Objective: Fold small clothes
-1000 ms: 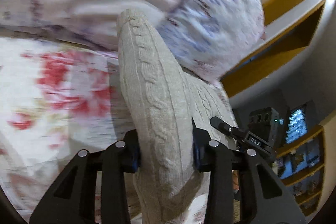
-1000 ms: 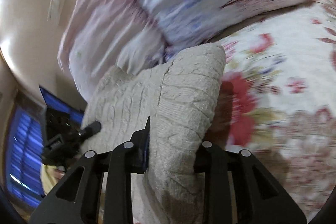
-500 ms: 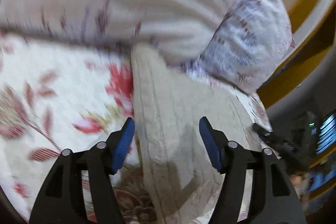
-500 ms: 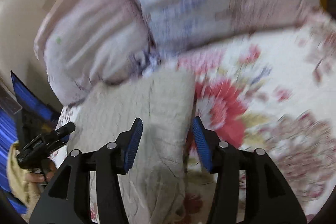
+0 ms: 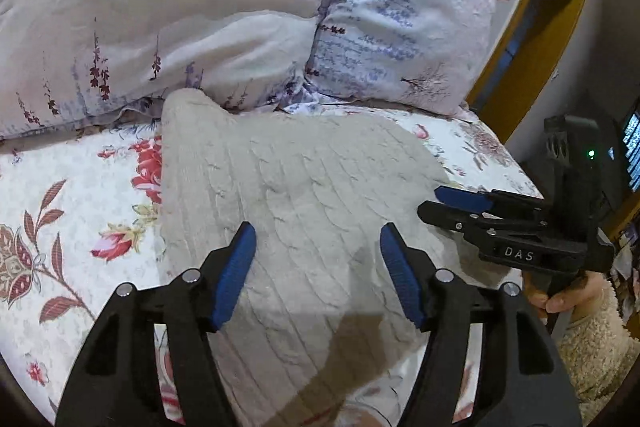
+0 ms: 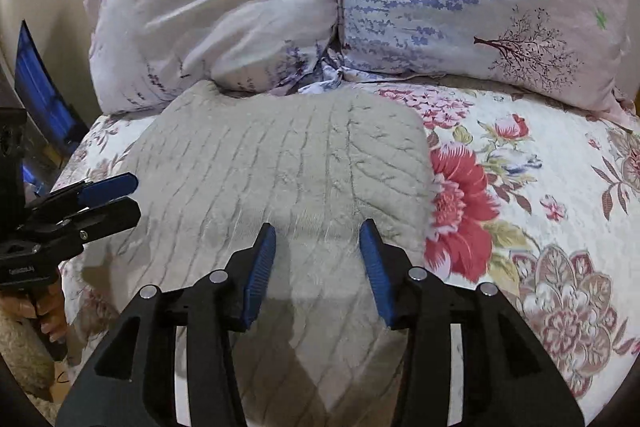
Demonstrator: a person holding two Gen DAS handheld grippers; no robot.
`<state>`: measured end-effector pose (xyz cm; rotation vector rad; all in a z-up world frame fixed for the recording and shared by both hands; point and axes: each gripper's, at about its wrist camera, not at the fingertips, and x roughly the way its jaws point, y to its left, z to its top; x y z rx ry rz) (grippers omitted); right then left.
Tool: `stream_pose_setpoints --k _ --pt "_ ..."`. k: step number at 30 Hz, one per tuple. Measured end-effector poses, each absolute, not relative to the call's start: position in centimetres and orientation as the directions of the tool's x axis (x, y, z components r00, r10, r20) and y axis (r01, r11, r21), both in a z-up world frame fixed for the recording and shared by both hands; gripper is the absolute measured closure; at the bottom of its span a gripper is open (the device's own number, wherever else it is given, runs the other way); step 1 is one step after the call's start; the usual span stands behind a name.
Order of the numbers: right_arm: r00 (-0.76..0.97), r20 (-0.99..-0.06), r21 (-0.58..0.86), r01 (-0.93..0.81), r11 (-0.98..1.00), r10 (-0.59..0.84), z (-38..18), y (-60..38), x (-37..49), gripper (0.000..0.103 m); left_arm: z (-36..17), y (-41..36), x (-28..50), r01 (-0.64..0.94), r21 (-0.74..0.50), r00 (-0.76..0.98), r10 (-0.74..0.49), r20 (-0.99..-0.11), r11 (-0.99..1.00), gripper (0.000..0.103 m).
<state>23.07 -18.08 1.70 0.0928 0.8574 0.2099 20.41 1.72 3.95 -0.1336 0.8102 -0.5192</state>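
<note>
Both grippers let go since 1 s ago: left gripper (image 5: 318,267) & right gripper (image 6: 318,261) now wide, empty. Beige cable-knit sweater (image 6: 280,179) lies flat on floral bedspread (image 6: 520,211), far edge touching pillows (image 6: 340,7). Fold probably placed; smoothing/next fold follows.

One beige knit garment (image 5: 304,187), two pillows (image 6: 224,11) (lavender-printed), one floral bedspread (image 6: 540,195), two grippers (image 5: 318,251).

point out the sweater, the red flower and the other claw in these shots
sweater (image 6: 288,167), right wrist view, middle of the knit top face
red flower (image 6: 460,203), right wrist view, centre of the big bloom printed on the bedspread
right claw (image 5: 452,201), left wrist view, between its blue-padded tips, over the sweater's edge
</note>
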Motion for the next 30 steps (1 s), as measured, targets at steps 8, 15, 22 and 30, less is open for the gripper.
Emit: stream_pose_setpoints --k 8,15,22,30 --pt "0.689 -0.689 0.202 -0.116 0.973 0.225 3.2 -18.7 21.0 0.030 5.4 2.2 18.5 0.376 -0.287 0.630 -0.470 -0.618 0.881 0.023" --pt "0.780 -0.604 0.214 -0.041 0.976 0.165 4.9 -21.2 16.0 0.011 6.4 5.3 14.1 0.265 -0.176 0.733 -0.316 -0.602 0.948 0.002" --pt "0.790 -0.612 0.111 0.030 0.993 0.045 4.1 -20.3 13.1 0.001 4.6 6.1 11.7 0.142 -0.107 0.718 -0.177 -0.673 0.984 0.002" --pt "0.760 -0.649 0.066 0.013 0.998 0.033 2.3 -17.1 10.9 0.001 2.4 4.9 10.4 0.129 -0.101 0.634 -0.160 -0.756 0.987 0.002"
